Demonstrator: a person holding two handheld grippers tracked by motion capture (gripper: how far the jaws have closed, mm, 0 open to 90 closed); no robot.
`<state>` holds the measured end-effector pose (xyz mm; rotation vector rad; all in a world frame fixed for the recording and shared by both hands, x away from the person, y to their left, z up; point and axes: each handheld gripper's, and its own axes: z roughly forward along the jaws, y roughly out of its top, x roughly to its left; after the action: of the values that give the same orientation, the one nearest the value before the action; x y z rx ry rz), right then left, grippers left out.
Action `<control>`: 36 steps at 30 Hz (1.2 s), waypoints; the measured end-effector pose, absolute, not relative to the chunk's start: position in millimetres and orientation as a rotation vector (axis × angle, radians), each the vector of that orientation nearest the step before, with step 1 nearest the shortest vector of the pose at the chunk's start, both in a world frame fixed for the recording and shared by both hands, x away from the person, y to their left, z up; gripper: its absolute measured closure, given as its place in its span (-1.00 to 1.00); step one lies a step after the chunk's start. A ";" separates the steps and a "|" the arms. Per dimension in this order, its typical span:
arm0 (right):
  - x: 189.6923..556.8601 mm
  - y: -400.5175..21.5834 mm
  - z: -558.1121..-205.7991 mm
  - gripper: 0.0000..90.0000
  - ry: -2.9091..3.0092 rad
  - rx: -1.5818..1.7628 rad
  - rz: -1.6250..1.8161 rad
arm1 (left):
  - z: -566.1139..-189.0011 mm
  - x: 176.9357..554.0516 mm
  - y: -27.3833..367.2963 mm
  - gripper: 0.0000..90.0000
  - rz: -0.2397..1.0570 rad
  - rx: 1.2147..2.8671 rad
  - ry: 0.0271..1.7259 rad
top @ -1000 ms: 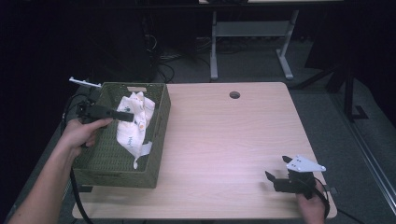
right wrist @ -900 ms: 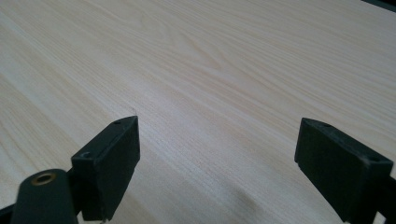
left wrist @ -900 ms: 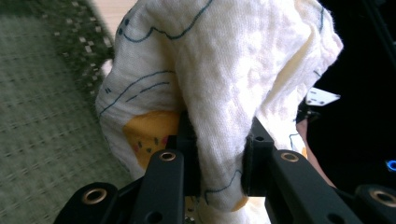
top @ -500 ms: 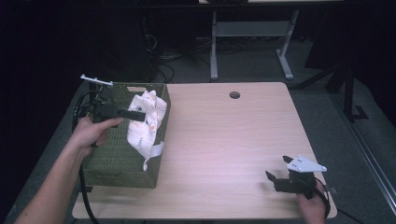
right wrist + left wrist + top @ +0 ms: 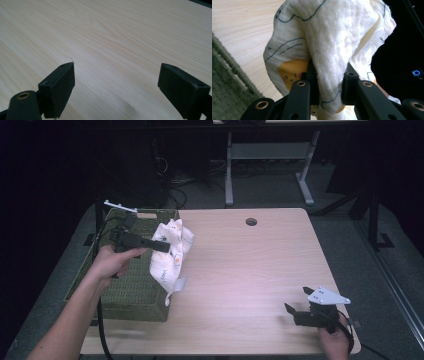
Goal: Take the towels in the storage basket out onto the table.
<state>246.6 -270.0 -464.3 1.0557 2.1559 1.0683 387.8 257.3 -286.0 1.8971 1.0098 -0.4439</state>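
A: Since the cloth (image 5: 171, 251) hangs at left of centre in the high view, straddling the right rim of the basket (image 5: 125, 292), why is it held that way?

B: My guess is that it is being lifted out of the basket toward the table (image 5: 250, 270); the left gripper (image 5: 162, 245) pinches it near the top, so most of the fabric dangles below the jaws; the lower tail reaches down past the basket's near right corner.

A: How firm is that pinch?

B: In the left gripper view the jaws are drawn close with a thick fold of cloth (image 5: 329, 50) bunched between the pads; the fabric bulges above and to either side of them; that looks like a secure hold.

A: And the left arm's pose?

B: It enters from the lower left of the frame, forearm angled up and rightward; the hand wraps the handle over the basket; the gripper lies roughly level, pointing right.

A: What about the other one?

B: In the lower right of the high view the right gripper (image 5: 295, 311) sits low at the table's near edge, pointing left; its jaws stand wide with nothing between them, as the right gripper (image 5: 116, 87) view shows bare wood; I'd say it is waiting, perhaps to take a corner of the cloth.
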 end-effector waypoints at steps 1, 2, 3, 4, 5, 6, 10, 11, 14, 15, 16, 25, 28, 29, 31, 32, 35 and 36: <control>246.6 -270.1 -464.4 -0.70 2.156 1.056 1.069 | -286.5 388.0 254.9 0.62 -0.448 1.898 1.006; 246.6 -270.1 -464.3 -0.70 2.156 1.056 1.069 | -286.9 388.1 253.1 0.62 -0.452 1.897 1.003; 246.6 -270.2 -464.3 -0.70 2.156 1.055 1.069 | -287.8 388.4 250.2 0.62 -0.457 1.900 1.003; 246.5 -270.3 -464.1 -0.70 2.156 1.054 1.068 | -288.9 388.5 247.8 0.62 -0.460 1.904 0.998; 246.5 -270.4 -464.1 -0.70 2.155 1.053 1.068 | -289.4 388.5 246.0 0.62 -0.461 1.909 0.998; 246.4 -270.4 -464.0 -0.70 2.155 1.054 1.069 | -290.0 388.5 244.0 0.62 -0.465 1.907 1.000; 246.3 -270.4 -463.8 -0.70 2.154 1.052 1.071 | -292.2 389.1 235.9 0.62 -0.470 1.920 0.990; 246.3 -270.4 -463.7 -0.70 2.154 1.052 1.072 | -292.7 389.2 233.8 0.62 -0.472 1.921 0.990; 246.2 -270.6 -463.8 -0.70 2.154 1.048 1.072 | -295.0 390.5 228.7 0.62 -0.480 1.928 0.980; 246.2 -270.6 -463.7 -0.70 2.155 1.048 1.072 | -295.4 390.6 227.3 0.62 -0.485 1.926 0.982; 246.2 -270.5 -463.7 -0.70 2.155 1.049 1.072 | -296.1 390.9 224.7 0.62 -0.489 1.926 0.981; 246.2 -270.6 -463.5 -0.70 2.151 1.048 1.076 | -302.6 392.9 201.4 0.62 -0.496 1.961 0.958; 245.9 -270.9 -463.1 -0.70 2.151 1.049 1.077 | -304.2 393.3 192.5 0.62 -0.496 1.979 0.948; 245.9 -270.9 -462.9 -0.70 2.151 1.050 1.077 | -304.9 393.3 189.8 0.62 -0.496 1.980 0.947; 245.7 -271.0 -462.6 -0.70 2.150 1.050 1.079 | -306.8 394.0 184.8 0.62 -0.498 1.986 0.948; 245.7 -271.0 -462.6 -0.70 2.150 1.049 1.080 | -307.6 394.4 183.3 0.62 -0.499 1.991 0.945; 245.8 -271.0 -462.4 -0.70 2.150 1.050 1.080 | -311.3 395.6 175.5 0.62 -0.502 1.999 0.950; 246.0 -271.2 -462.5 -0.70 2.150 1.046 1.081 | -312.1 396.1 174.1 0.62 -0.502 2.006 0.942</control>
<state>246.0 -271.2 -462.5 1.0458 2.1502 1.0806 396.1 174.1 -312.1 2.0058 0.9418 -0.5024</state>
